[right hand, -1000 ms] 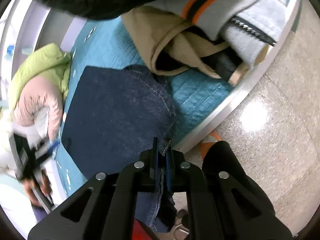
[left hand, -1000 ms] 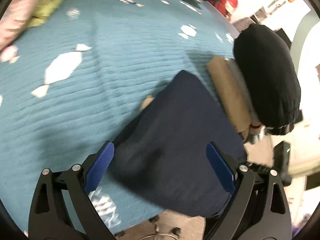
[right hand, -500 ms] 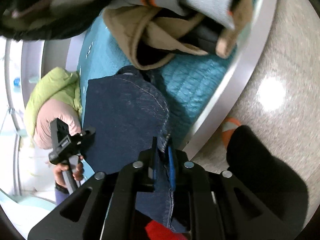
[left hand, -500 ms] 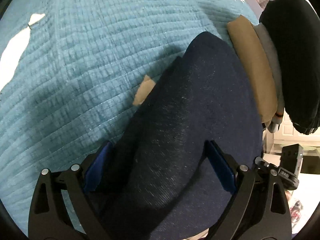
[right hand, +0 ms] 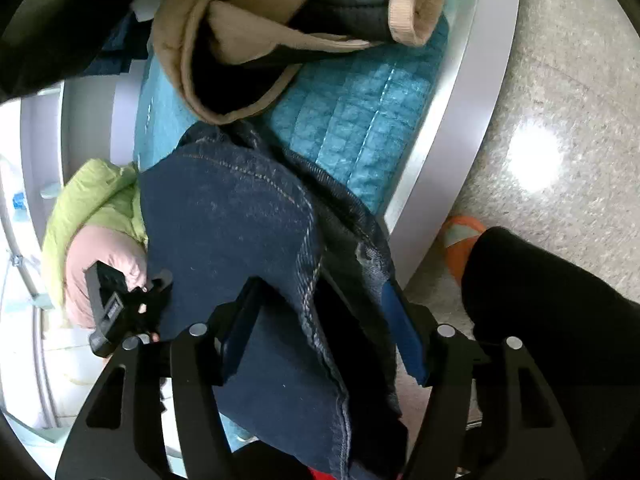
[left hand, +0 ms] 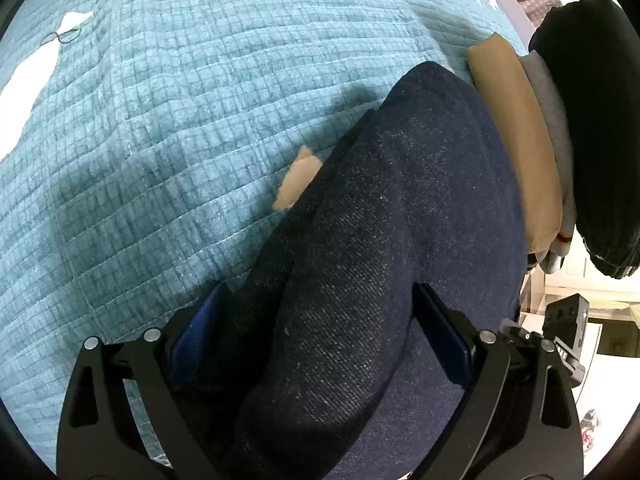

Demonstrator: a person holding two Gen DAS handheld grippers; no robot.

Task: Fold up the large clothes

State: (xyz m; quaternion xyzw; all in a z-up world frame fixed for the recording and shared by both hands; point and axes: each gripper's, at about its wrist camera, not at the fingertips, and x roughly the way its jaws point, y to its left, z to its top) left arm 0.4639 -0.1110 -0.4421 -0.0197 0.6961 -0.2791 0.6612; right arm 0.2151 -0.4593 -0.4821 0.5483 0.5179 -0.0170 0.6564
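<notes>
Folded dark blue jeans (left hand: 380,240) lie on the teal quilted cover (left hand: 180,120) near its edge. A tan label (left hand: 298,178) sticks out from under their left side. My left gripper (left hand: 316,340) points steeply down over the jeans, open, and the denim bulges up between its blue pads (left hand: 192,344). In the right wrist view the seamed edge of the jeans (right hand: 232,232) hangs between the blue pads (right hand: 404,332) of my right gripper (right hand: 320,332). Its jaws are opening and the pads stand clear of the cloth.
A stack of folded clothes, tan (left hand: 516,140), grey and black (left hand: 592,120), sits just right of the jeans. A green and pink padded jacket (right hand: 92,208) lies at the far side. The bed's grey rim (right hand: 452,128) borders a speckled floor with a person's black-trousered leg (right hand: 560,320) and orange shoe (right hand: 460,240).
My right gripper's jaws have spread apart and let go of the denim edge they pinched. My left gripper came down over the jeans a second ago and has since stayed put.
</notes>
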